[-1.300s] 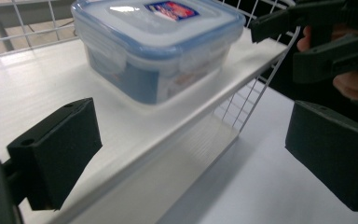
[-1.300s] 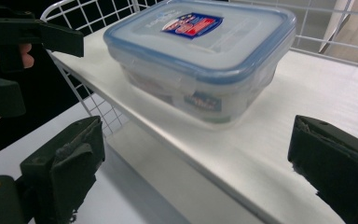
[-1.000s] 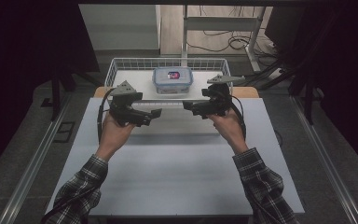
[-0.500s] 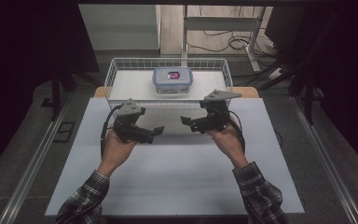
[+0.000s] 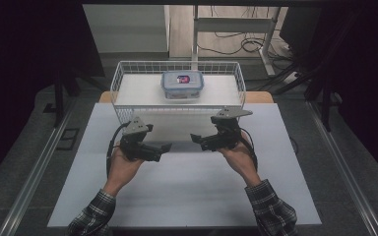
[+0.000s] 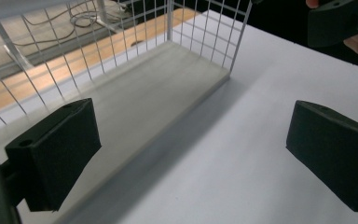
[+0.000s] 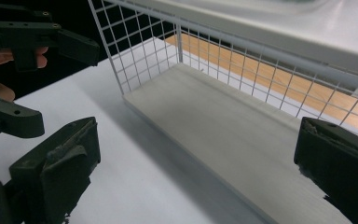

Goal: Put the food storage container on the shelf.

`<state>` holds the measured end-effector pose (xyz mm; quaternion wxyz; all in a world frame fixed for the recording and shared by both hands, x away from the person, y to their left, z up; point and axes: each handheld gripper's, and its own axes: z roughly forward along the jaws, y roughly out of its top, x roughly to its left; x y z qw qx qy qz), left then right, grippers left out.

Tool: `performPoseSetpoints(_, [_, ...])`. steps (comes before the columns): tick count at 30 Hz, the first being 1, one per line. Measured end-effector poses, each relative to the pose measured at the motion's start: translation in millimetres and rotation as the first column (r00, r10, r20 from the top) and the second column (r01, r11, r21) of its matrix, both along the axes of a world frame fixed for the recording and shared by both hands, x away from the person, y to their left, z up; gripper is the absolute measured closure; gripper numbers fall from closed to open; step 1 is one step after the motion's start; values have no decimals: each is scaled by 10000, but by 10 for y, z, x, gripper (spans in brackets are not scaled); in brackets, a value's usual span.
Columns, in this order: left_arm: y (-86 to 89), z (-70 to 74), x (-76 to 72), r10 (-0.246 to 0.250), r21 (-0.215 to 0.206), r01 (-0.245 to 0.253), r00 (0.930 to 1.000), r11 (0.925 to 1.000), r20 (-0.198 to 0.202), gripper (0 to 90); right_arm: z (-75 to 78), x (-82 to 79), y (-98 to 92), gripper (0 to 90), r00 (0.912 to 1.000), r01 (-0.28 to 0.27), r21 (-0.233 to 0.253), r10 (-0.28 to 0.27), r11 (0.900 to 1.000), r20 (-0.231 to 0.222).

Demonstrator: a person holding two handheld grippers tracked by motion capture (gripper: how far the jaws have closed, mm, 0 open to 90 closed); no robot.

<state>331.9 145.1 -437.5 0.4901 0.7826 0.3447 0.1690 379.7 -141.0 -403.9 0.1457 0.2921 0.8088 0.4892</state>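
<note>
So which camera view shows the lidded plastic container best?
The high view: the lidded container sits whole inside the wire basket, seen from above. The left and right gripper views look at the basket's mesh and lower shelf instead.

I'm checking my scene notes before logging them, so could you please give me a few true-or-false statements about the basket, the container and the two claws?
1. A lidded plastic container sits inside the white wire basket. True.
2. The left claw is shut on the container. False: it is open and holds nothing.
3. The right claw is open. True.
4. Both claws are inside the basket. False: they are over the white table, in front of the basket.
</note>
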Motion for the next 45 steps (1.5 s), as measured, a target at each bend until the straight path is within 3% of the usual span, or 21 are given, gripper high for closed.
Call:
performPoseSetpoints(3, [-32,-42,-7,76,411,-74,10000,9991,-61,22,-43,-16,11,0,9999,62,-195,-59,9998,124])
performPoseSetpoints(16, [-31,-111,-182,-44,367,48,9999,9993,-110,24,-154,-133,-76,0,9999,108,-472,-102,9988,139])
performPoseSetpoints(22, [-51,-188,-279,-134,670,134,9999,9977,-2,24,-234,-187,-143,0,10000,47,-545,-50,9985,-54])
performPoseSetpoints(29, [-40,-305,-359,-206,540,210,9998,9983,-75,26,-345,-282,-126,0,9995,-136,-450,123,9989,-286])
performPoseSetpoints(35, [-27,-378,-426,-217,422,226,9996,9989,-201,24,-409,-401,-54,0,9993,-349,-604,343,9976,-124])
performPoseSetpoints(45, [11,-477,-564,-95,351,102,9998,9993,-188,25,-496,-537,-26,0,9982,-568,-604,555,9966,-231])
